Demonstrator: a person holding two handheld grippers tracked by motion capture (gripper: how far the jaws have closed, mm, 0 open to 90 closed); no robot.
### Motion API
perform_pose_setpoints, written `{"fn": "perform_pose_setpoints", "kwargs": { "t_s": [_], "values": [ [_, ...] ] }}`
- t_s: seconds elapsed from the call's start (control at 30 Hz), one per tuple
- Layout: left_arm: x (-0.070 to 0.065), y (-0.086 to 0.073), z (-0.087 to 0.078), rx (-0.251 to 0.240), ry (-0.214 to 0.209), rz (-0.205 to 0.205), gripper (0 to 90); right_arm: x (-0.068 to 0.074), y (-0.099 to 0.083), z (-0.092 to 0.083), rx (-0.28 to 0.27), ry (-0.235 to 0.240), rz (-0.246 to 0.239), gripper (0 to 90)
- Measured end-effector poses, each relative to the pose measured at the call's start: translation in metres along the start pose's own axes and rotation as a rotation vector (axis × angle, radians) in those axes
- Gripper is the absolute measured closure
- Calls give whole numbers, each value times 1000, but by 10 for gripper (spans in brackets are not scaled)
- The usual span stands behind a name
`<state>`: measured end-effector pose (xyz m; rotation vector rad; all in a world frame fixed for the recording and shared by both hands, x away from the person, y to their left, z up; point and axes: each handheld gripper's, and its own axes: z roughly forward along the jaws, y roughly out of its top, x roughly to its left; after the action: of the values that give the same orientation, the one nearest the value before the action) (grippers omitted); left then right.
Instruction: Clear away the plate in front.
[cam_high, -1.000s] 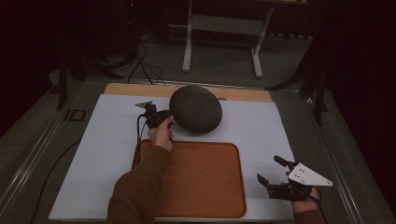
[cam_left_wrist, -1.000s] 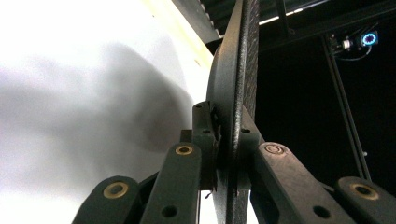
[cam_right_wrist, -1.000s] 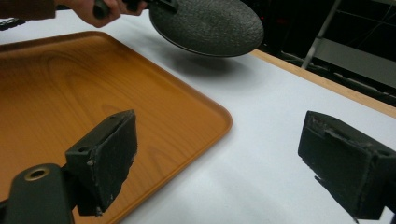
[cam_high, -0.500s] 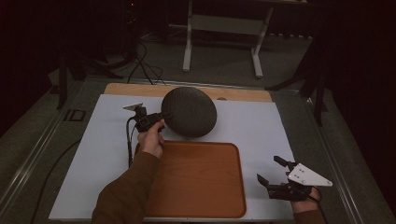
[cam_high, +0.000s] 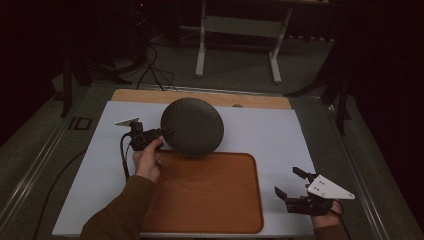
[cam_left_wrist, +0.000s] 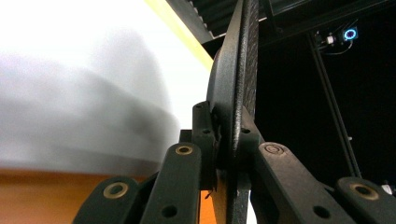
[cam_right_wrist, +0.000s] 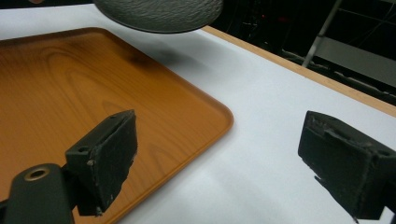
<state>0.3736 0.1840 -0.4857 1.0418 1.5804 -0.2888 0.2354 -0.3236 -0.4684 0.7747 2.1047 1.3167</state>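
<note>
We hold the dark plate by its rim, lifted clear of the tabletop.

In the high view the plate hangs tilted over the far edge of the wooden tray, its textured underside turned towards us, and in the right gripper view its shadow falls on the tray's far corner. Our left gripper has its fingers clenched on the plate's left rim; the left gripper view shows the rim edge-on, pinched between both pads. The tray lies on the white tabletop just in front of us. Our right gripper rests well apart, near the tabletop's right front corner, its fingers spread wide and grasping nothing.
</note>
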Motion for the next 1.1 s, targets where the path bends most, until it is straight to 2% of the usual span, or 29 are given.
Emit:
{"fn": "perform_pose_setpoints", "kwargs": {
  "t_s": [0.5,0.63,0.7,0.77,0.87,0.93,1.1],
  "values": [
    [15,-21,-29,22,-1,3,850,0,0,1,4,-1,-1,114],
    [16,-29,-36,37,-7,9,850,0,0,1,6,-1,-1,115],
    [14,-35,-39,41,5,20,850,0,0,1,7,-1,-1,115],
    [13,-39,-41,50,12,34,850,0,0,1,7,0,-4,115],
    [14,-44,-42,67,6,32,850,0,0,1,7,-1,-3,115],
    [15,-54,-45,109,-9,42,850,0,0,0,4,-1,-4,115],
    [17,-67,-49,152,0,54,850,0,0,0,5,-2,-5,115]
  ]
}}
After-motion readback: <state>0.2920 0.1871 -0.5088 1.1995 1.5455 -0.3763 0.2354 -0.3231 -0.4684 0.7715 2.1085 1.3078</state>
